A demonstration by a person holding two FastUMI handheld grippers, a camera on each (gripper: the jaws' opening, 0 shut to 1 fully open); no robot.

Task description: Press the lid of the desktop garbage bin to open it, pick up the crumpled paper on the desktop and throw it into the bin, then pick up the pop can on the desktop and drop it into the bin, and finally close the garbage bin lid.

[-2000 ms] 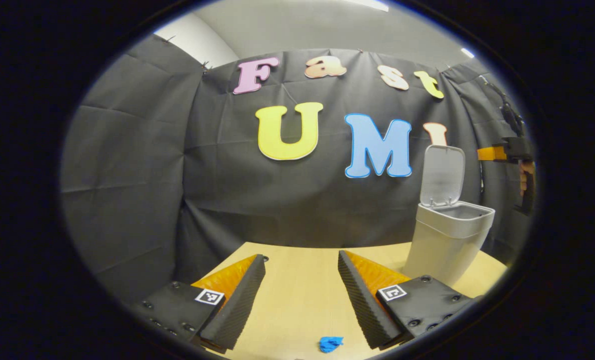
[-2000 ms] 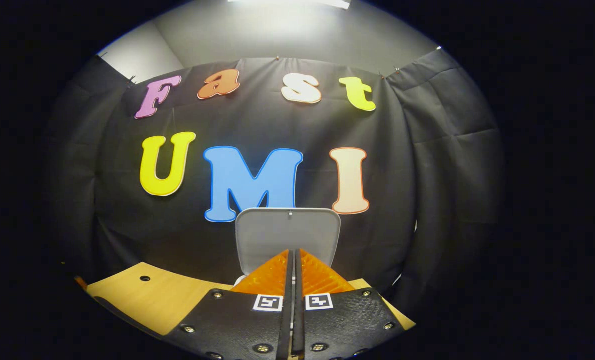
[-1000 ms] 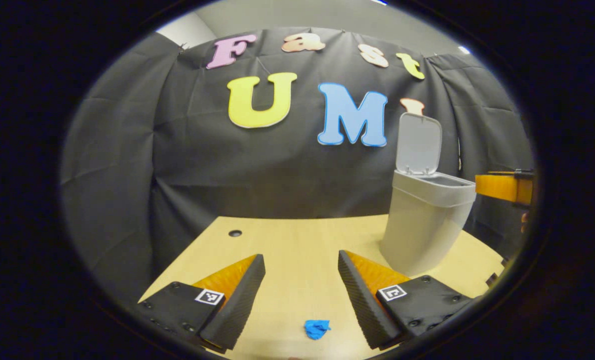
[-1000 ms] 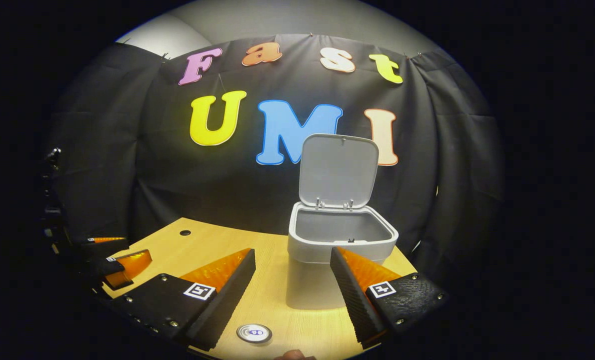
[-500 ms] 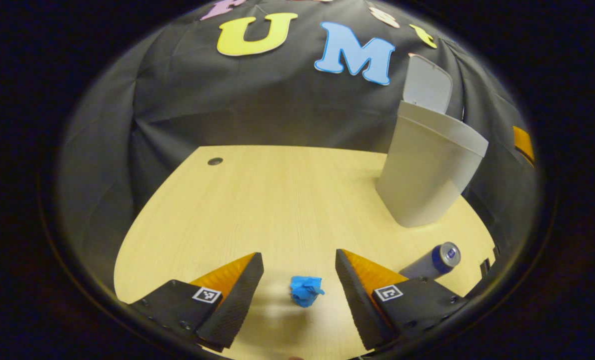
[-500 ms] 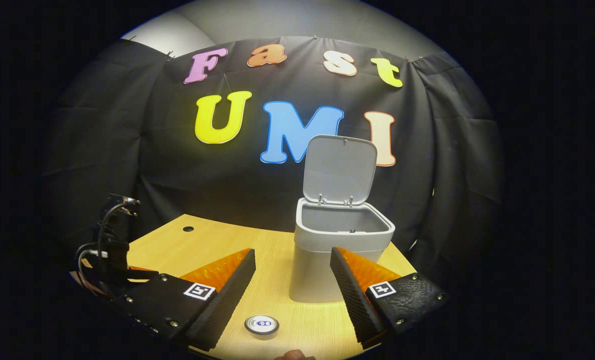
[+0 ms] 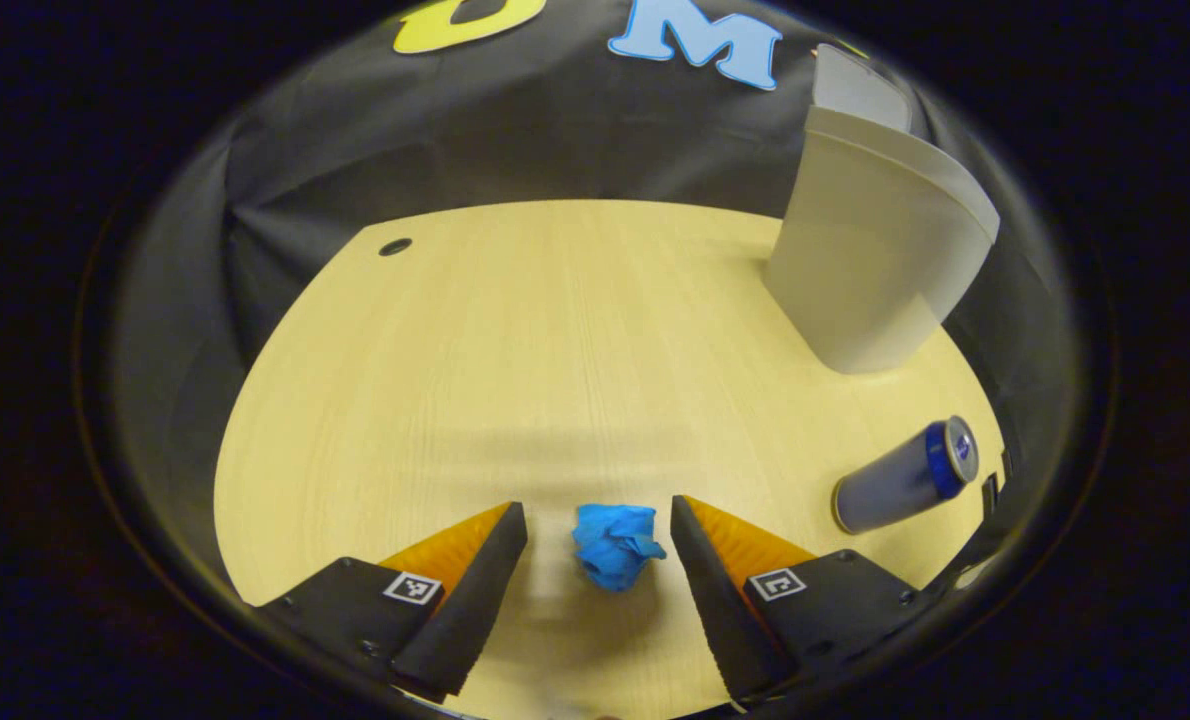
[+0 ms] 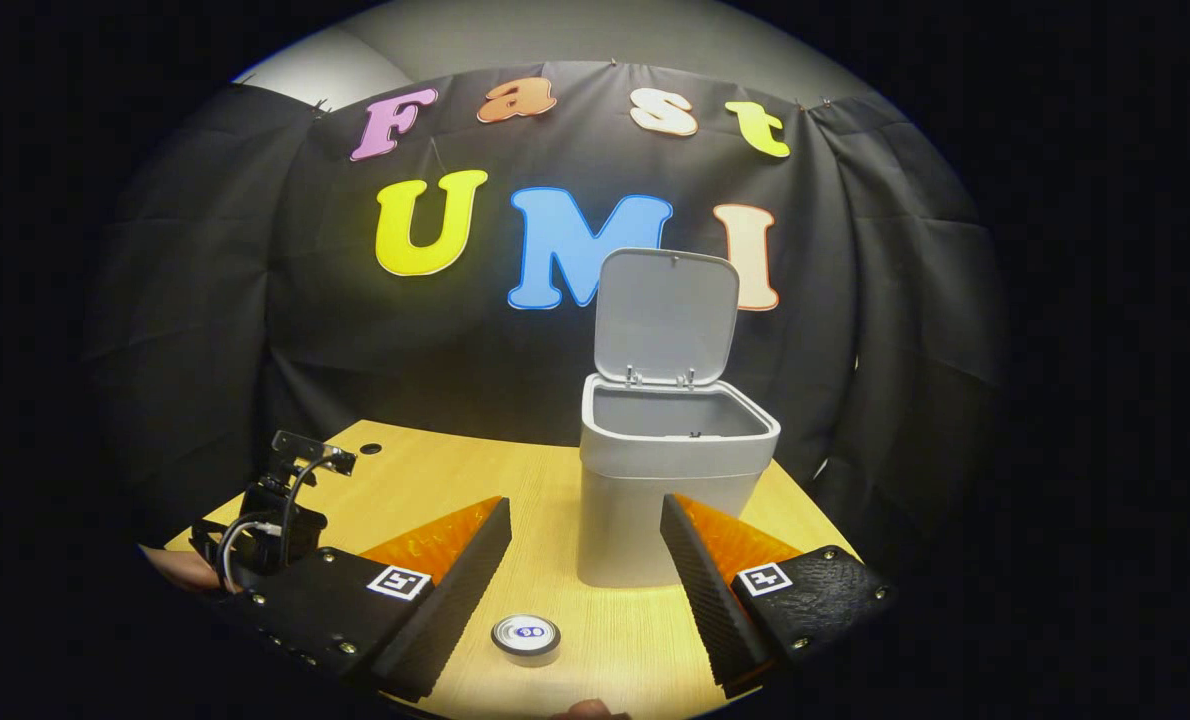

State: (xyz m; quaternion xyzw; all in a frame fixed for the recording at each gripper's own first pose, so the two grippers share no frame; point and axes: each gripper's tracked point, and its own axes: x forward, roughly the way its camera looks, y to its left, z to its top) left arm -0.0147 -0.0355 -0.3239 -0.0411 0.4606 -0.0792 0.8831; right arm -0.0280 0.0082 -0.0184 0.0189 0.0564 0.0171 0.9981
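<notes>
The bin (image 8: 667,480) stood at the far right of the worktop (image 7: 555,340) with its lid (image 8: 667,315) upright, so the opening step looked done and the paper was the step in hand. In the left gripper view the left gripper (image 7: 595,560) hung low over the near edge, jaws wide, with the blue crumpled paper (image 7: 615,545) sitting between the fingers and clear of both. The can (image 7: 905,480) lay on its side to the right, well apart from the paper and near the foot of the bin.

To do this well, the left gripper would need to sink until the fingertips nearly met the wood, keep the wad centred, then close gently; paper that light would likely skid away if one finger reached it first. A squeeze across the thickest part would hold best.

In the right gripper view the right gripper (image 8: 585,570) waited with jaws wide and empty, the can's top (image 8: 526,636) showing between its fingers and the open bin beyond.
</notes>
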